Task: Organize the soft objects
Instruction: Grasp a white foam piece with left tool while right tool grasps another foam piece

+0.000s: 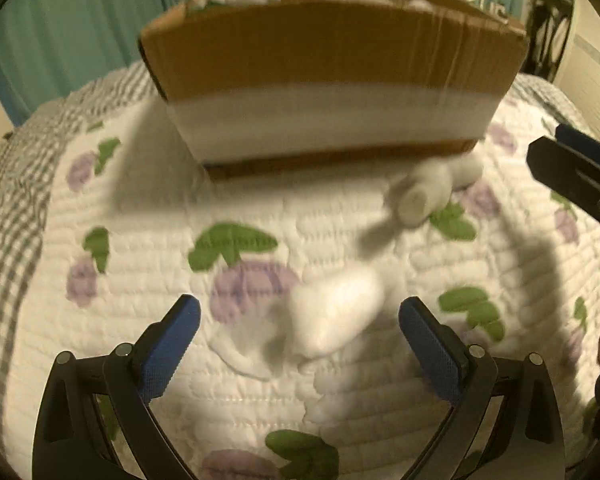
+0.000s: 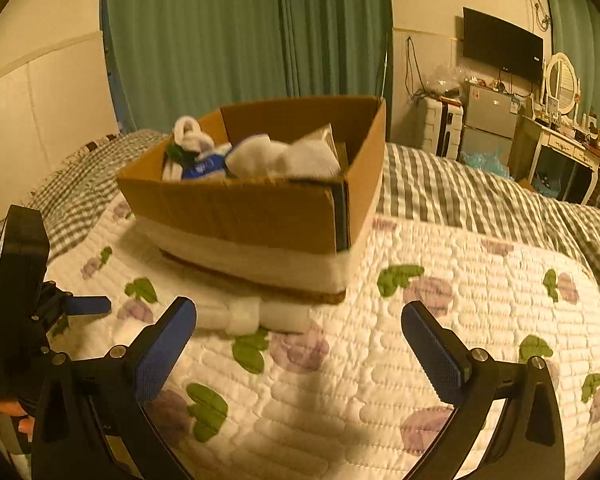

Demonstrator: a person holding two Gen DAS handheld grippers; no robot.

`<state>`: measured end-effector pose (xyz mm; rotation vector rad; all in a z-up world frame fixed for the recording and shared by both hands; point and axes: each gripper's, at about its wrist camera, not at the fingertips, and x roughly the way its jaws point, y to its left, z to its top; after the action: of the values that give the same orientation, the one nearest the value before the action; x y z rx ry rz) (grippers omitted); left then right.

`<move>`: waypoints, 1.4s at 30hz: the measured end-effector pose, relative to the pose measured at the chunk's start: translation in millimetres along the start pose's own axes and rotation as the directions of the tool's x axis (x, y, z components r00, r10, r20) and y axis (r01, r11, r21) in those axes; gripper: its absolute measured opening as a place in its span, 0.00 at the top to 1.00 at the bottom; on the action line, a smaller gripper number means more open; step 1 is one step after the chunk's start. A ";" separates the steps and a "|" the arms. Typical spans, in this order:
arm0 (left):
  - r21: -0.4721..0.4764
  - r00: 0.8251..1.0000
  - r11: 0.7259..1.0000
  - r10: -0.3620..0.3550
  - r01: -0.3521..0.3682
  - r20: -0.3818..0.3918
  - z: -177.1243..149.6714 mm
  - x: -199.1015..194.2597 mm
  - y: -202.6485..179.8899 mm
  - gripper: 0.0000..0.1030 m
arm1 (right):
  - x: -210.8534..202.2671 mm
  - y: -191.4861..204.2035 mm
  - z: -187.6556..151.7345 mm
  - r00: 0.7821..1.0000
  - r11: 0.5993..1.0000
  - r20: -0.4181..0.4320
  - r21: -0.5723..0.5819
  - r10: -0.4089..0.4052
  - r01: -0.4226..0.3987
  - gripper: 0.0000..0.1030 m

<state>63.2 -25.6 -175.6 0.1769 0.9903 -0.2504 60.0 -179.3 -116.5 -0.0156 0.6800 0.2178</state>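
Note:
A white soft sock-like piece (image 1: 336,320) lies blurred on the flowered quilt (image 1: 140,208), between the spread fingers of my left gripper (image 1: 300,308), which is open and just above it. A rolled white sock (image 1: 428,192) rests against the front foot of the cardboard box (image 1: 324,52). In the right wrist view that roll (image 2: 248,316) sits just ahead of my right gripper (image 2: 298,310), open and holding nothing. The box (image 2: 236,212) holds several white soft items (image 2: 284,160) and a blue one (image 2: 204,168). The right gripper (image 1: 572,172) shows at the left wrist view's right edge.
The quilt (image 2: 460,280) lies over a grey checked bedspread (image 2: 460,192). Teal curtains (image 2: 240,32) hang behind the bed. At the far right stand a suitcase (image 2: 440,128), a small fridge (image 2: 488,116) and a dressing table (image 2: 560,136). My left gripper (image 2: 80,306) shows at the left.

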 end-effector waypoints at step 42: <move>-0.084 0.997 0.996 -0.016 0.023 0.076 -1.0 -33.1 64.0 0.77 | 82.4 51.5 -13.8 0.984 0.994 -0.154 -0.036 0.094 -0.100 0.69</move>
<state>63.5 40.1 -146.1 0.0800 0.9260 -0.2308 103.2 -114.2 -175.8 -0.0413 0.8288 0.3275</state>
